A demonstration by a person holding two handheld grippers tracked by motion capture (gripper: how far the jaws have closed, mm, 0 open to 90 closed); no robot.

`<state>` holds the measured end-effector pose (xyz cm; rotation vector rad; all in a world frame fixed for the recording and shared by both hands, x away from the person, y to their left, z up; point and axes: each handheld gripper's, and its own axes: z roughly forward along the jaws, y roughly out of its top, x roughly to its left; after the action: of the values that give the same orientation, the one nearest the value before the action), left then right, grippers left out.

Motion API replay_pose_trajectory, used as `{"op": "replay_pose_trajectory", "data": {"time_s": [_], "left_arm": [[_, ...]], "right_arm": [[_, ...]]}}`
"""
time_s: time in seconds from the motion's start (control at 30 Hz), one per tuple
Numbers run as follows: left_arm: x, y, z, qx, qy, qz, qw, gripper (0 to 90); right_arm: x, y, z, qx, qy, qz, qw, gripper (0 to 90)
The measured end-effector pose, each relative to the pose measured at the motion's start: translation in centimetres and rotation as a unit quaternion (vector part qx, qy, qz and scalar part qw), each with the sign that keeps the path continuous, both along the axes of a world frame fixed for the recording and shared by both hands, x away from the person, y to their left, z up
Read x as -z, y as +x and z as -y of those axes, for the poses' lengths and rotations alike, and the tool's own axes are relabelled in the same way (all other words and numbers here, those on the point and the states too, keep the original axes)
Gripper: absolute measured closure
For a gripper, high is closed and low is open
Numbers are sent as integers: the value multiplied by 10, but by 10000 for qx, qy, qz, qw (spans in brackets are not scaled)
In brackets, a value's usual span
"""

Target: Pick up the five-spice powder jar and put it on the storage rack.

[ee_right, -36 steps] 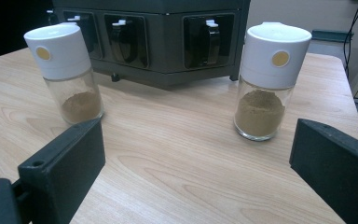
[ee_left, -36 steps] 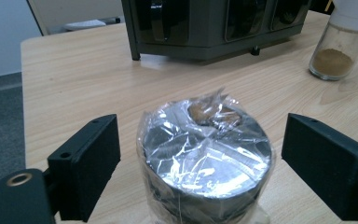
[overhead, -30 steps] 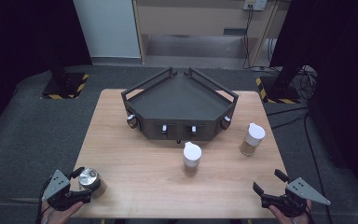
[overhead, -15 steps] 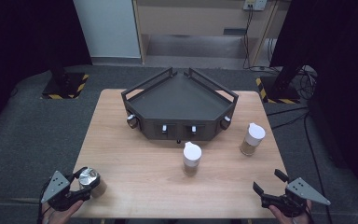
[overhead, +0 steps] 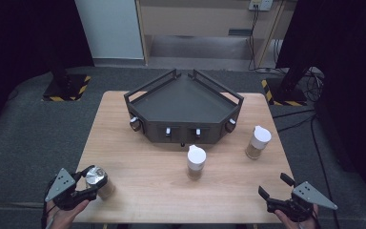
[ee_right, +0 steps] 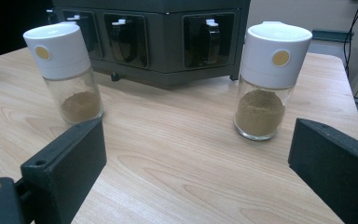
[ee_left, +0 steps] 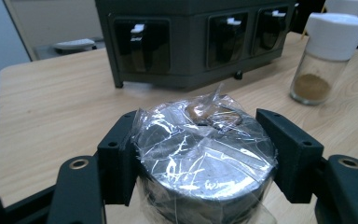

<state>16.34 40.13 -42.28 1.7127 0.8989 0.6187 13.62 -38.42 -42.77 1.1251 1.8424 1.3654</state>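
Broadly, a wooden table (overhead: 181,191) carries a dark wedge-shaped rack (overhead: 186,112) at its far middle. Two white-capped spice jars stand nearer: one (overhead: 196,162) at centre, one (overhead: 258,142) to the right. At the near left corner, the left gripper (overhead: 93,188) has its jaws clamped on a silver-lidded jar (ee_left: 205,154) wrapped in crinkled plastic film. The right gripper (overhead: 274,187) rests at the near right with jaws apart, holding nothing. Because film is probably slippery, the grip should stay low and square on the lid's sides, and any lift should go straight up, slowly.
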Motion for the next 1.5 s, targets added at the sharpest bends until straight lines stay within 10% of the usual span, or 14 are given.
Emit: {"op": "replay_pose_trajectory", "data": {"time_s": [1.5], "left_arm": [[-136, 164, 100, 603, -53, 104, 9981, 338]], "right_arm": [[1, 2, 3, -103, 74, -56, 9999, 45]]}}
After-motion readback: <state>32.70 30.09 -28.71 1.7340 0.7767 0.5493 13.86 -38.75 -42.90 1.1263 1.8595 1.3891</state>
